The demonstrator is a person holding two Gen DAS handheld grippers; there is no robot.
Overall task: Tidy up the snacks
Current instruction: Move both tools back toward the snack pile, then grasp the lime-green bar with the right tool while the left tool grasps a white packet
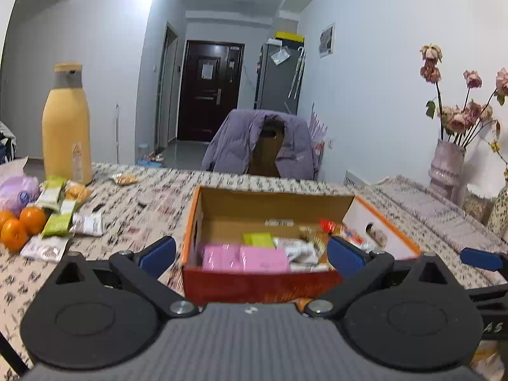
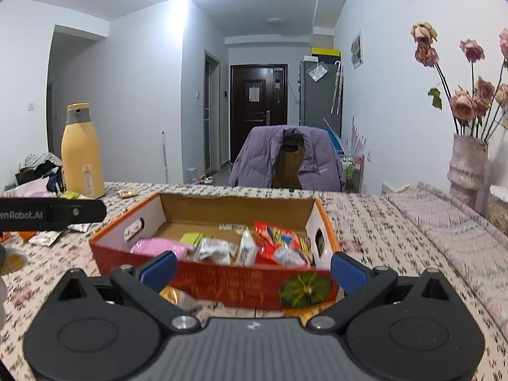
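Orange cardboard box (image 1: 263, 281) sits on the patterned surface (image 1: 133, 203), holding pink packets (image 1: 244, 257) and a red bag (image 2: 279, 241). Left tool (image 1: 252, 252) and right tool (image 2: 254, 270) both gape empty before it. Loose green packets (image 1: 58, 209) lie left, beside oranges (image 1: 22, 223).

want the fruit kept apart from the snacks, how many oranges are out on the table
3 in the left wrist view, bunched at the table's left edge: one orange at the back, one in front, and one cut off by the frame. More may sit out of view.
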